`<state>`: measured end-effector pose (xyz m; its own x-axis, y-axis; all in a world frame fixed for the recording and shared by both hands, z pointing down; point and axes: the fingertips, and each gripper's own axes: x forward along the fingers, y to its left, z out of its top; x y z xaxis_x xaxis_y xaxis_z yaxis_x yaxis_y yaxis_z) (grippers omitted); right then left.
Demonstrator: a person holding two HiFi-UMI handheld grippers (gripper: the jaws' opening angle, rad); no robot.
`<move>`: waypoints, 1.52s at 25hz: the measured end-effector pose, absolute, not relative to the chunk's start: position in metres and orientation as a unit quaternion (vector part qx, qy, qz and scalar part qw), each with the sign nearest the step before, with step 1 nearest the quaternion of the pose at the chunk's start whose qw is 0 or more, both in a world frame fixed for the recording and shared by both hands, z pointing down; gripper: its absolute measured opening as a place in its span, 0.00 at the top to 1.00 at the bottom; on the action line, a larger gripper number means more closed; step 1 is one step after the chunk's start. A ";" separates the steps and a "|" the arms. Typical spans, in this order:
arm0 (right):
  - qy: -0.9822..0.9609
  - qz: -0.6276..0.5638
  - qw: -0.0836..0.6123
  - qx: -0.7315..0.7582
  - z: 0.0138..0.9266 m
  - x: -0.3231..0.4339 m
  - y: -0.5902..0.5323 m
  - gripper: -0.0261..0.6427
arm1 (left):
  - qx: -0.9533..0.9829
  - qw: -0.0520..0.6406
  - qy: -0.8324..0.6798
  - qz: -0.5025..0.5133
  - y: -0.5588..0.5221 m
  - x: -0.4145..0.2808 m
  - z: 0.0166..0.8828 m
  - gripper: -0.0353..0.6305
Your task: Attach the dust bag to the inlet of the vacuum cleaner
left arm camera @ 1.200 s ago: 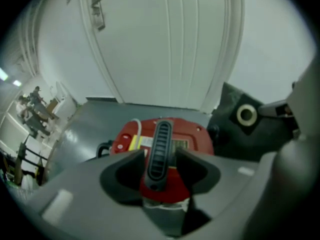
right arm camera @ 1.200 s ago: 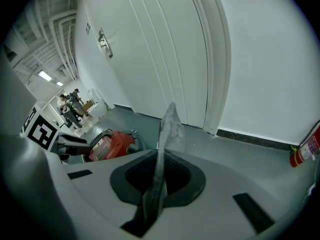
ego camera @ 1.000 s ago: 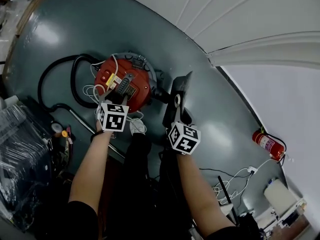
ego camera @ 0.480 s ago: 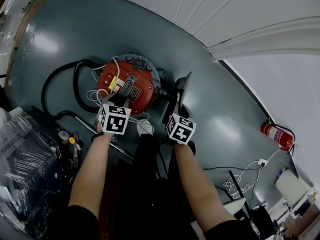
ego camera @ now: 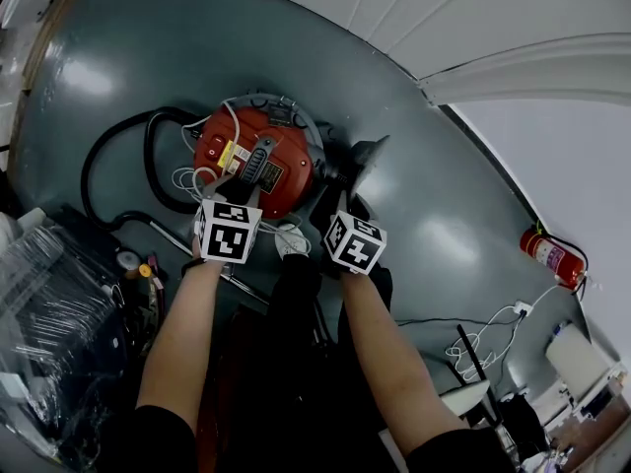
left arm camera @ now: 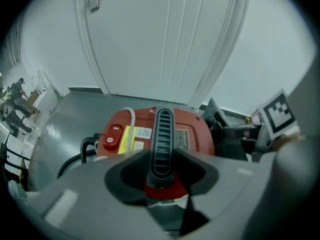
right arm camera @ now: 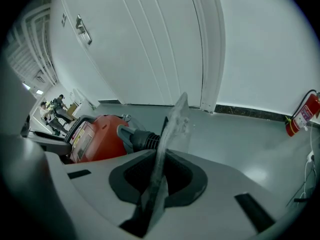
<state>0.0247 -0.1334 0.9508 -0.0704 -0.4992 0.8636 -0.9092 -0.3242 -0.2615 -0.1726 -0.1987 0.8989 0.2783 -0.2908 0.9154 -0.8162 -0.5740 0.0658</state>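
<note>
A glossy grey-green floor runs to a white panelled wall. There is one black hose, one red vacuum cleaner, one grey dust bag and one red fire extinguisher by the wall. The left tongs, having just closed in, pinch the cleaner's black ribbed handle; the right tongs, jaws just eased slightly wider, still pinch the dust bag's edge, upright just beside the grey inlet.

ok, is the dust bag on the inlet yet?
Not on: the dust bag stands edge-on at the tip of the inlet; nothing is slid over it.
</note>
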 end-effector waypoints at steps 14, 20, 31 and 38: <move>-0.529 0.611 0.085 0.583 0.955 -0.001 -0.159 0.90 | 0.749 0.300 -0.368 0.462 -0.200 -0.174 0.903 0.72; -0.553 0.593 0.108 0.575 0.958 -0.013 -0.165 0.90 | 0.751 0.304 -0.359 0.464 -0.199 -0.171 0.905 0.72; -0.599 0.479 0.171 0.618 0.931 0.003 -0.158 0.64 | 0.747 0.280 -0.397 0.455 -0.201 -0.174 0.899 0.67; -0.669 0.404 0.227 0.581 0.872 0.027 -0.138 0.97 | 0.719 0.298 -0.496 0.384 -0.187 -0.184 0.846 0.95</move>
<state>0.0269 -0.1381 0.8719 -0.2211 -0.5938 0.7737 -0.9609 -0.0030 -0.2768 -0.1840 -0.1865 0.8461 0.2123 -0.4839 0.8490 -0.9428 -0.3298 0.0477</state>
